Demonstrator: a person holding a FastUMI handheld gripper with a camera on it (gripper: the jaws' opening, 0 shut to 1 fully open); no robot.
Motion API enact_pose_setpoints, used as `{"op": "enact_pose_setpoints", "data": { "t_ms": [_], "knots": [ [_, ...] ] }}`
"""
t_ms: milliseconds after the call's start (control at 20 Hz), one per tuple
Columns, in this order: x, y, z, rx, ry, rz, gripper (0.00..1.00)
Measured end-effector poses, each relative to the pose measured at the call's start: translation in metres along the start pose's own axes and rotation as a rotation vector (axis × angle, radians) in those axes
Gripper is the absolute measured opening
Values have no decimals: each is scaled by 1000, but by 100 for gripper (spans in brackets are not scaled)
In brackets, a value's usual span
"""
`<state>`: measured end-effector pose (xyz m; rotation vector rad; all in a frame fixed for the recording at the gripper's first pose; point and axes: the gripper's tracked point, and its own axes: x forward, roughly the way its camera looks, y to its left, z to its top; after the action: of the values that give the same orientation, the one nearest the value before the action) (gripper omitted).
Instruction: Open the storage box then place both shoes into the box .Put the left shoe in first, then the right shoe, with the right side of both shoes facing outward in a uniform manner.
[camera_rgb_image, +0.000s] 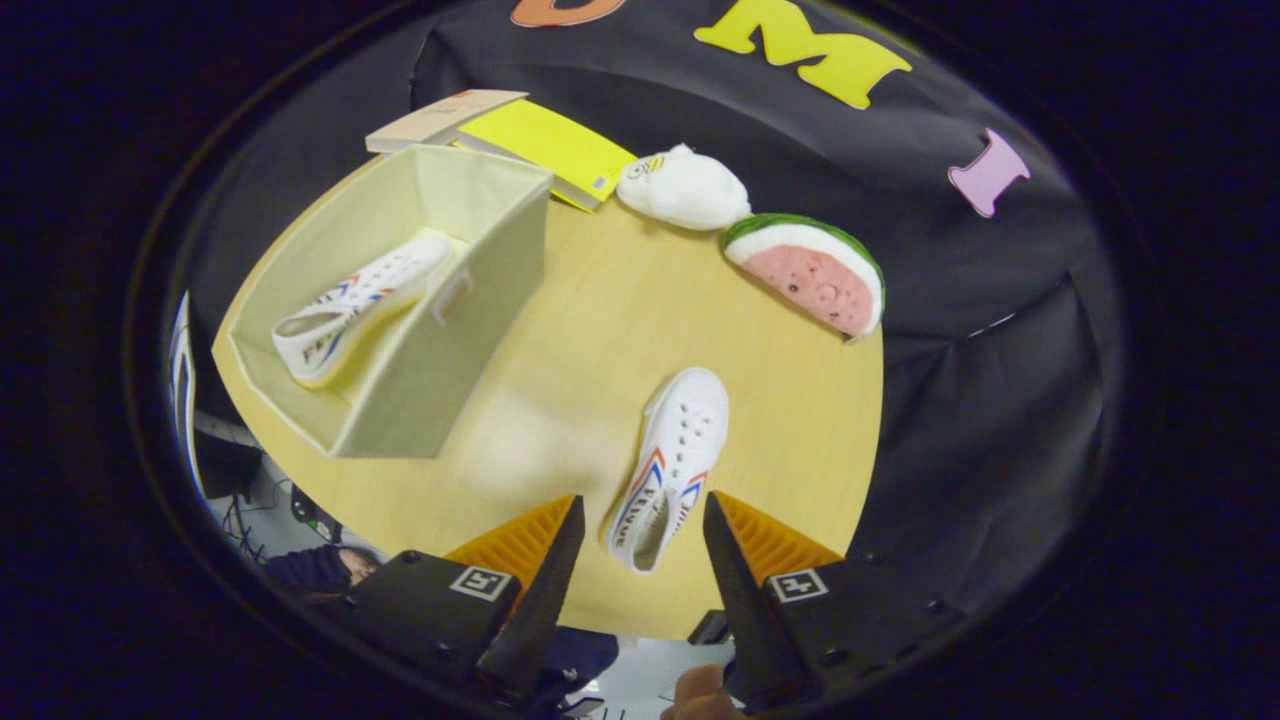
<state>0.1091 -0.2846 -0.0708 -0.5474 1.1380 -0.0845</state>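
Surface (600, 330) of pale wood against black cloth wall. Open storage box (480, 330) holds one shoe (355, 300); second shoe (668, 465) lies partly between spread fingers of gripper (643, 515), ungrasped. Shoe lettering illegible. Watermelon plush (810, 272) beyond.

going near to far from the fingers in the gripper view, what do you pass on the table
open gripper → shoe lying between and just ahead of the fingers → watermelon plush → white plush → yellow book at the far edge
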Motion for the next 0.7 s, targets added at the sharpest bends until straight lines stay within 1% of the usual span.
{"op": "enact_pose_setpoints", "data": {
  "t_ms": [50,100,150,300,450,700],
  "knots": [
    [15,-12,-11,5,33,-39,87],
    [26,-21,-18,3,53,-54,90],
    [39,-23,-24,16,76,-44,93],
    [71,-28,-38,86,126,36,93],
    [95,-34,-41,143,144,79,93],
    [126,-18,-44,206,182,225,91]
  ]
}}
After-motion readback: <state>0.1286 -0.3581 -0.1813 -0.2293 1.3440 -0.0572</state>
